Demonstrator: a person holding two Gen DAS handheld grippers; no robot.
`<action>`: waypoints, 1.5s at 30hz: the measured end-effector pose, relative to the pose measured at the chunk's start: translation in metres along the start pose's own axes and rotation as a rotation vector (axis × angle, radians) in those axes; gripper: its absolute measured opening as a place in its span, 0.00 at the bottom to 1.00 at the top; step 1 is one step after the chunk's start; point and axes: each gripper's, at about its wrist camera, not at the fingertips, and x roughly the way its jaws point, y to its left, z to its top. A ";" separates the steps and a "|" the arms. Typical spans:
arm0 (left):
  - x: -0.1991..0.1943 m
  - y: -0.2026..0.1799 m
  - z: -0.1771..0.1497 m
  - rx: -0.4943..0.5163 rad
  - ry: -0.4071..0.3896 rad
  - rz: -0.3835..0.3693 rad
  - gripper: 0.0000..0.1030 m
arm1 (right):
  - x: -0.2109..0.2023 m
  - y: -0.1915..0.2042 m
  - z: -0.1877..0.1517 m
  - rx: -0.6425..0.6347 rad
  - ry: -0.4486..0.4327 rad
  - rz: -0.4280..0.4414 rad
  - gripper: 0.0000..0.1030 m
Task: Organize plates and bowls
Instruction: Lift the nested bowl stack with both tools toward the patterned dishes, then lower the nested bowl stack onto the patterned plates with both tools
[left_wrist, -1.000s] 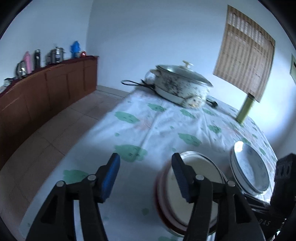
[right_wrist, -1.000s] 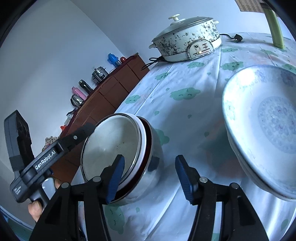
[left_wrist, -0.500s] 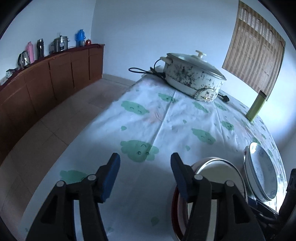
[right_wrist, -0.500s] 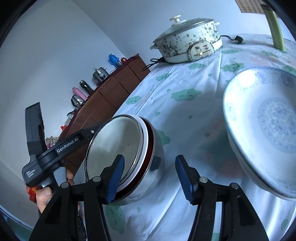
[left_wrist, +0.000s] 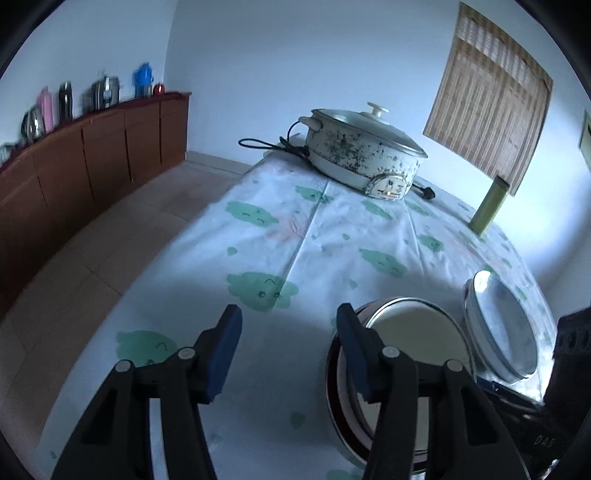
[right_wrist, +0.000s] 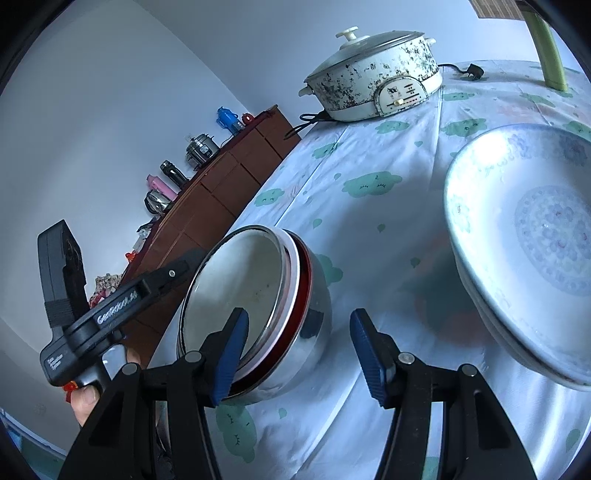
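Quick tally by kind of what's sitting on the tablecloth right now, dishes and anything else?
Nested bowls: 3 (steel outer, red, white-lined inner)
Patterned plates, stacked: at least 2; the exact count is hard to tell
Electric cooker with lid: 1
Green cylinder: 1
Total: at least 7

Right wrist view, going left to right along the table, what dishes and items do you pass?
Stack of nested bowls → electric cooking pot → stack of patterned plates.
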 end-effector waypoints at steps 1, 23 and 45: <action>0.000 -0.002 0.000 0.011 -0.002 0.005 0.51 | 0.001 0.000 0.000 0.001 0.002 0.003 0.58; 0.029 -0.030 -0.022 0.071 0.147 -0.108 0.30 | 0.014 0.012 0.000 -0.074 0.021 -0.013 0.58; -0.012 -0.059 -0.007 0.081 0.071 -0.080 0.29 | -0.018 0.007 0.000 -0.045 -0.016 -0.042 0.35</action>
